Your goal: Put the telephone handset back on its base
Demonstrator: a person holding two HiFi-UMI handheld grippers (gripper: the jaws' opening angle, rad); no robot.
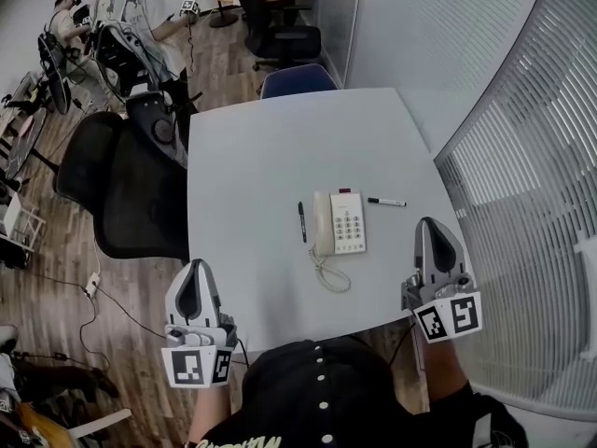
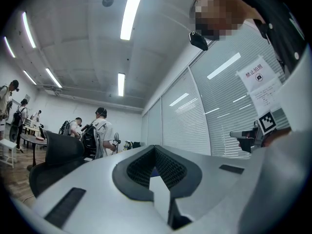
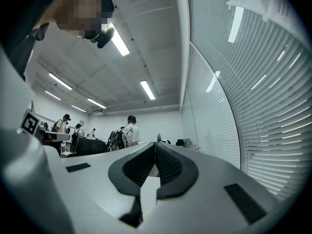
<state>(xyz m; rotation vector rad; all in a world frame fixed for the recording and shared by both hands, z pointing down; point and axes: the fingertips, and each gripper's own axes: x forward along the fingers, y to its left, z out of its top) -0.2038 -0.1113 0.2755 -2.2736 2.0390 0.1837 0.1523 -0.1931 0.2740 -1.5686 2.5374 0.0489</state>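
A cream telephone sits in the middle of the white table. Its handset lies along the left side of the base, and the coiled cord loops toward me. My left gripper hangs at the table's near left edge, well short of the phone, with its jaws together and nothing between them. My right gripper is at the near right edge, also shut and empty. In the left gripper view the left gripper points at the room, and in the right gripper view the right gripper does too.
A black pen lies left of the phone and a marker to its right. Black office chairs stand left of the table, a blue chair at its far end. Blinds line the right side. People stand far back.
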